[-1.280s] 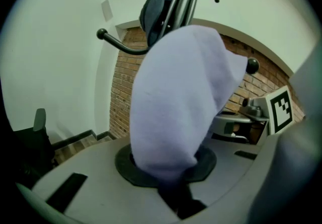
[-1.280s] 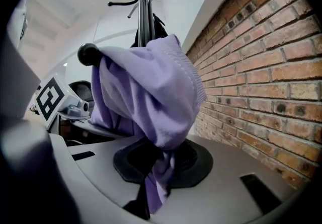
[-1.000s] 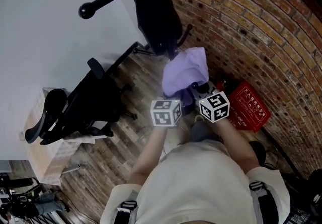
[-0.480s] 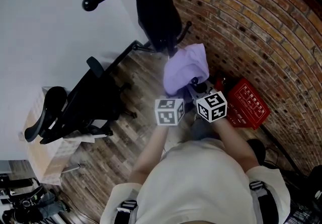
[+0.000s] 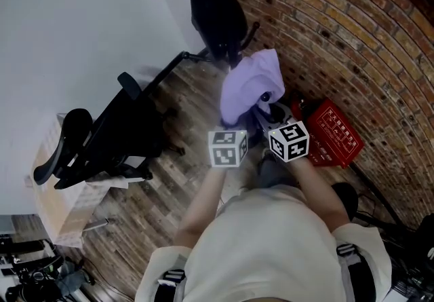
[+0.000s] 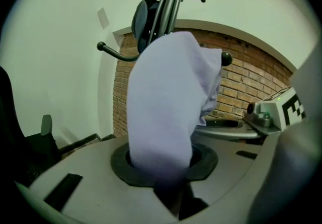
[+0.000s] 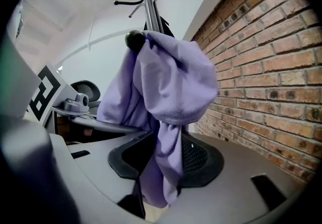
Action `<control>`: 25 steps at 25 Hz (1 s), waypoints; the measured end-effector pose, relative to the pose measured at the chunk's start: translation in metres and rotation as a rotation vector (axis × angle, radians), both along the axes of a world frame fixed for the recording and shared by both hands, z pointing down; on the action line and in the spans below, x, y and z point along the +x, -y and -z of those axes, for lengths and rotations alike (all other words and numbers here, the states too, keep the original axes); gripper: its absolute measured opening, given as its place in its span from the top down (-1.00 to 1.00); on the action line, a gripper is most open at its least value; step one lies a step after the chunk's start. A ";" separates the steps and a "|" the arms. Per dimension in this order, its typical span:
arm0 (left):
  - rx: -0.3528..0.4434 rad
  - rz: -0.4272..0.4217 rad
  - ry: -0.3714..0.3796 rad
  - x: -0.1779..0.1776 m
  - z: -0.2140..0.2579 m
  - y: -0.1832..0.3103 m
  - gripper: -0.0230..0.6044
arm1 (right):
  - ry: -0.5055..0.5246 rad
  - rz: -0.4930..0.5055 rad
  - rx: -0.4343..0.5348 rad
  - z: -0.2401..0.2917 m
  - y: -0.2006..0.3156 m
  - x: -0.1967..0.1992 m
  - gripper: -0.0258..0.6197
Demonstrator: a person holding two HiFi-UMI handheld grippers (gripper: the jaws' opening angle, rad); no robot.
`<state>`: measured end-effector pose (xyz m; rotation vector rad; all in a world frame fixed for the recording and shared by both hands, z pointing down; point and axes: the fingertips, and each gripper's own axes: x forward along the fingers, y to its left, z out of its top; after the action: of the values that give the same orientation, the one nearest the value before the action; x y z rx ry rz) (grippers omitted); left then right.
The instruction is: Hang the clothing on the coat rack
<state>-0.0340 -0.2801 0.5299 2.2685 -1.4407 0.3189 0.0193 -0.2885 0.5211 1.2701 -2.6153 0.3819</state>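
Two grippers are opening around the purple garment (image 7: 171, 82) draping over a coat rack hook (image 7: 135, 40), the left gripper (image 6: 168, 188) loosening its pinch, the right gripper (image 7: 156, 167) spreading wide.

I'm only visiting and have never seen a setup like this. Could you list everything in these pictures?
purple garment: one, lilac, draped on a knobbed rack arm
coat rack: one, black, beside the brick wall
dark coat: one, black, hanging on the rack
office chair: one, black, on the wood floor, left
red box: one, red, on the floor against the bricks
pale box: one, light, far left
left gripper: one, grey, jaws opening, garment between them
right gripper: one, grey, jaws opening, garment hanging between them
person: one, cream shirt, bottom of head view
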 end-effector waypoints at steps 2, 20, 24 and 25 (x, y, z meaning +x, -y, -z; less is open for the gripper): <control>0.006 0.004 0.003 -0.003 0.001 -0.006 0.62 | -0.005 -0.012 0.003 0.000 -0.007 0.002 0.48; -0.042 0.025 -0.061 -0.031 -0.003 -0.082 0.38 | 0.023 -0.061 0.021 0.013 -0.081 0.009 0.41; -0.015 0.046 -0.077 -0.041 0.009 -0.099 0.50 | 0.038 -0.066 0.030 0.021 -0.100 0.008 0.41; -0.008 0.057 -0.083 -0.044 0.013 -0.103 0.61 | 0.043 -0.069 0.036 0.025 -0.104 0.008 0.42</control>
<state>-0.0776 -0.1766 0.5171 2.2032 -1.4565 0.2098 0.0276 -0.1844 0.4966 1.3820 -2.6306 0.3788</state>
